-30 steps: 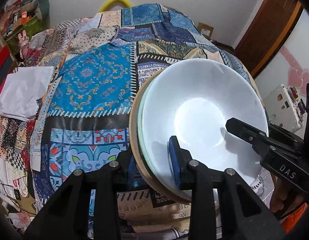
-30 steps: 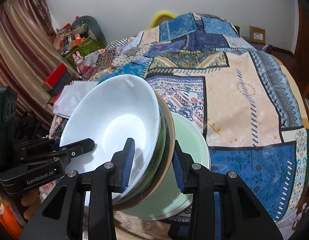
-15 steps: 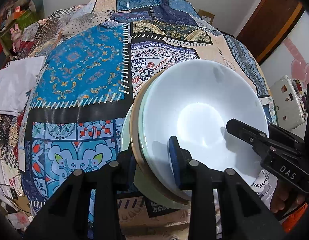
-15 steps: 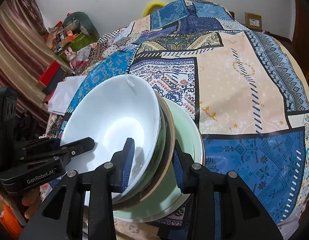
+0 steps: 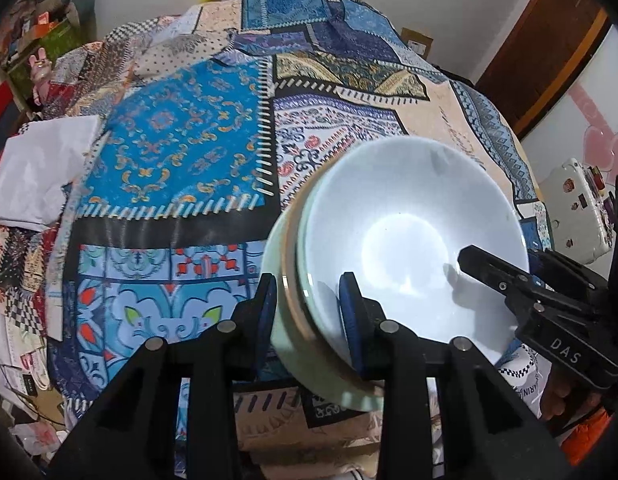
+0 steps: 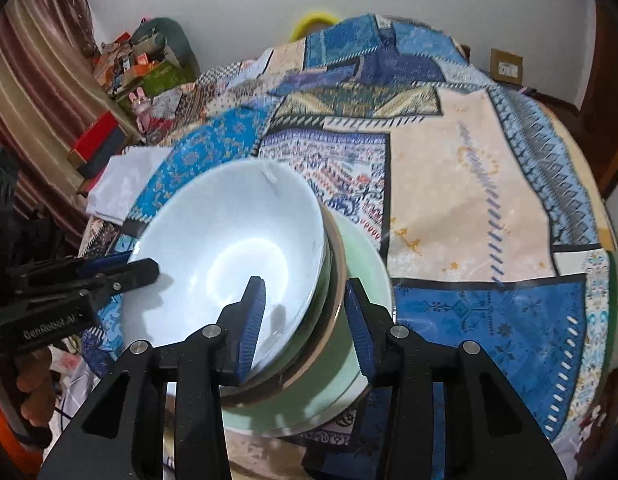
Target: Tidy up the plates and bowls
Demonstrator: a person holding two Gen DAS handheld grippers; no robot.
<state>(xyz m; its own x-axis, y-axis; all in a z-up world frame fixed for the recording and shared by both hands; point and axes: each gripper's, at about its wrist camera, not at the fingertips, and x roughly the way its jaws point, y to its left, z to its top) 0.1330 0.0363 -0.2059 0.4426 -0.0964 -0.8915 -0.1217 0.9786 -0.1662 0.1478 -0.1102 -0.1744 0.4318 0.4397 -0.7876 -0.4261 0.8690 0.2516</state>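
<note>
On the left, the left tool (image 5: pixel 307 314) grips the near-left rims of a nested stack with its jaws narrow, one blue pad outside and one inside. The stack is a deep white ceramic bowl (image 5: pixel 413 240) on top, a pale green dish and a tan-rimmed plate beneath it, and a wider pale green plate (image 6: pixel 365 320) at the bottom. A second ago the stack was held tilted above the patchwork tablecloth (image 5: pixel 177 152) on the table; now it sits lower, and the bottom plate spreads out flat beneath the others, seemingly resting on the cloth near the table's front edge.

On the right, the right tool (image 6: pixel 305 316) straddles the opposite rims, and its jaws have just been opening: in the right wrist view a gap shows between the outer pad and the plates, so the pads appear no longer to press, though the rims are between them.

This suggests the stack is being set down and let go, with the left tool's release the likely remaining step.
</note>
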